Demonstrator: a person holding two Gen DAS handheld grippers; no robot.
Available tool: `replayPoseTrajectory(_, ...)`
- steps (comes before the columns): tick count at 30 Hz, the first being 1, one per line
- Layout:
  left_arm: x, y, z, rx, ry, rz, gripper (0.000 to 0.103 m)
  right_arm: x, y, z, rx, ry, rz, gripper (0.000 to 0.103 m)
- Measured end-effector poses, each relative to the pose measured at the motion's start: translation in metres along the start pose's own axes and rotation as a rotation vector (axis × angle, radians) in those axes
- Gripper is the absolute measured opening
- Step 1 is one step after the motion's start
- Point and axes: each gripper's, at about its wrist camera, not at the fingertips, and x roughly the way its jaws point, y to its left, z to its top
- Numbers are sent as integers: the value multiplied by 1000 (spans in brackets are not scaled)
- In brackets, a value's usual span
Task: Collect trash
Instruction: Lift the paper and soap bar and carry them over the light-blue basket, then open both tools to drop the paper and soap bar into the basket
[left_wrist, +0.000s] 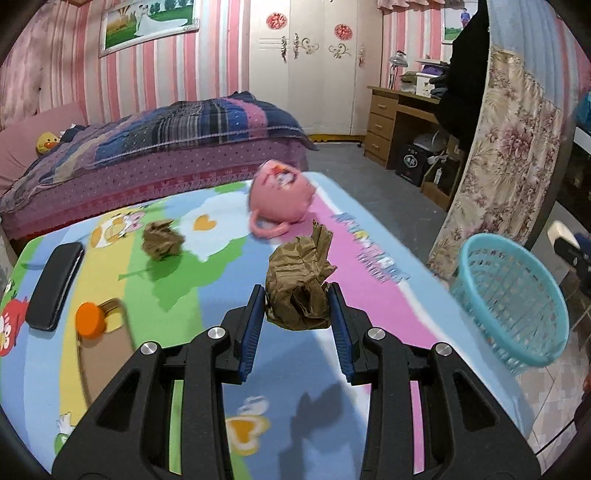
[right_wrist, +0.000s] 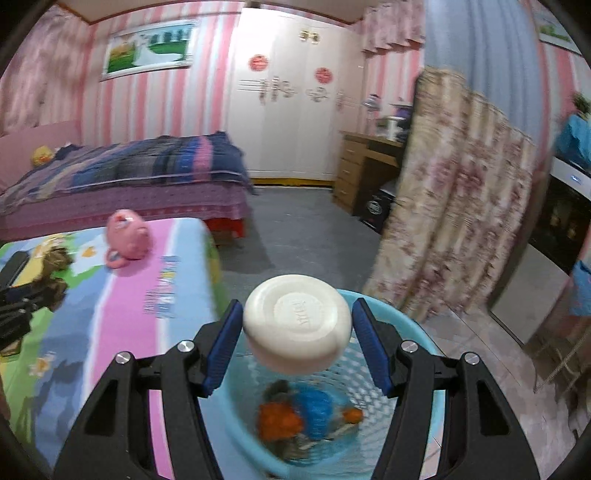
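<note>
My left gripper (left_wrist: 297, 295) is shut on a crumpled brown paper ball (left_wrist: 297, 280) and holds it above the colourful table mat (left_wrist: 207, 295). A second brown paper ball (left_wrist: 162, 238) lies on the mat further back. The turquoise mesh basket (left_wrist: 511, 295) stands off the table's right edge. My right gripper (right_wrist: 295, 314) is shut on a white oval soap bar (right_wrist: 297, 323), held over the turquoise basket (right_wrist: 413, 332), which contains orange and blue trash (right_wrist: 295, 417). The left gripper with its paper (right_wrist: 40, 291) shows at the left edge of the right wrist view.
On the mat lie a pink cup (left_wrist: 282, 197) on its side, a black phone (left_wrist: 55, 286) and an orange-capped bottle (left_wrist: 94, 321). A bed (left_wrist: 155, 155) stands behind the table, a floral curtain (left_wrist: 506, 158) and a wooden desk (left_wrist: 399, 122) to the right.
</note>
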Motion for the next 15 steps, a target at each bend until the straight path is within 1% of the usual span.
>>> replayPoseTrajectory(3, 1, -16, 6, -47, -8, -81, 34, 3, -21, -4, 24, 3, -21, 61)
replayPoseTrajectory(5, 4, -31, 9, -50, -9, -110, 34, 6, -37, -8, 36, 0, -29, 61)
replayPoseTrajectory(9, 13, -80, 11, 34, -7, -136, 34, 13, -60, -14, 76, 4, -37, 61)
replayPoseTrajectory(15, 27, -136, 4, 99, 32, -188, 34, 19, -79, -21, 116, 17, -55, 61)
